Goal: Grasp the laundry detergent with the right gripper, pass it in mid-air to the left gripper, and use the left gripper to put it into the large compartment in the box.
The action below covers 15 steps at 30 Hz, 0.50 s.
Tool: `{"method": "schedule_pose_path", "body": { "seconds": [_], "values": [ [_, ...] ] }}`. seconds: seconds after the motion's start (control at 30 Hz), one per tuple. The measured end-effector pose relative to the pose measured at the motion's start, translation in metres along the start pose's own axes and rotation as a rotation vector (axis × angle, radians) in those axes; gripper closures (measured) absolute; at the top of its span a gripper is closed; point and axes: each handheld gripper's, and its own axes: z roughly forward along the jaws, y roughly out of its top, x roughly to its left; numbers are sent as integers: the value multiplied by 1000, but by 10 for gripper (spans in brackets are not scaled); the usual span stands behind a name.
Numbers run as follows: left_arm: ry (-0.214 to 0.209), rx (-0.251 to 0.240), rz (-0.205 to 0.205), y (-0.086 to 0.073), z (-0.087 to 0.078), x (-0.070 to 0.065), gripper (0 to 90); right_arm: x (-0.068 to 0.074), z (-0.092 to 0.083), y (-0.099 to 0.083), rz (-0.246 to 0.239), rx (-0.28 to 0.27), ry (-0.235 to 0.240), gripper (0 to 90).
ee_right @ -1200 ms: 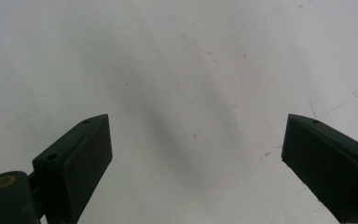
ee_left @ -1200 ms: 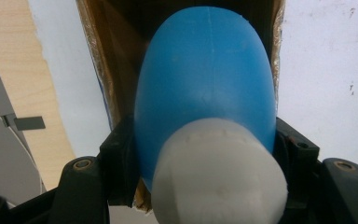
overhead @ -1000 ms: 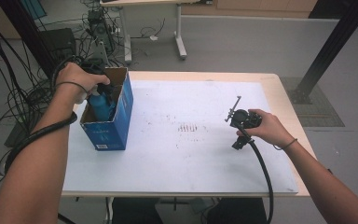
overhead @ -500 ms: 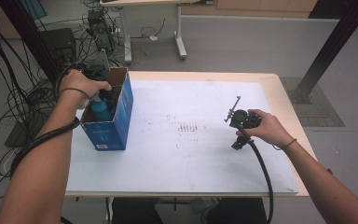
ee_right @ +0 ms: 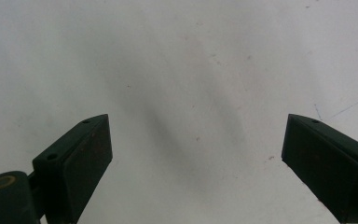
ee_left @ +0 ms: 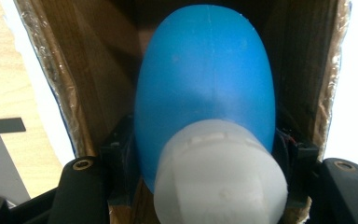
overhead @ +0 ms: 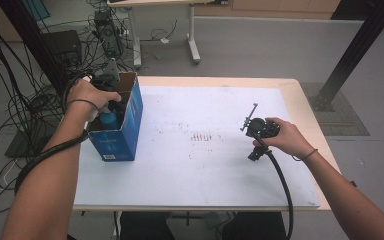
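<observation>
Blue bottle [ee_left: 205, 79]: sitting with its white cap [ee_left: 219, 177] toward the camera in the left gripper view, inside the cardboard box [overhead: 130, 117], between brown inner walls.
Left tongs [ee_left: 205, 172]: pressing on the bottle from both sides just below the cap, gripping it inside the box.
Left hand [overhead: 91, 94]: reaching down into the open top of the box at the far left of the tabletop [overhead: 305, 100].
Box: standing upright near the left edge, blue outside, brown inside.
Right tongs [ee_right: 196, 158]: standing wide apart, holding nothing, pointing at the bare white sheet [ee_right: 177, 60].
Right hand [overhead: 285, 137]: resting on the right part of the tabletop, well apart from the box, with a black cable [overhead: 280, 185] trailing toward the near edge.
White sheet: covering most of the tabletop, showing faint marks near its middle.
</observation>
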Motion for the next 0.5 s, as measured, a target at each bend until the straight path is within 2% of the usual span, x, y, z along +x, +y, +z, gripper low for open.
{"method": "schedule_pose_path", "body": {
  "seconds": [0.5],
  "values": [
    [-5, 2, -5, -1, 1, 1, 375, 0, 0, -1, 3, -5, -2, 80]
  ]
}}
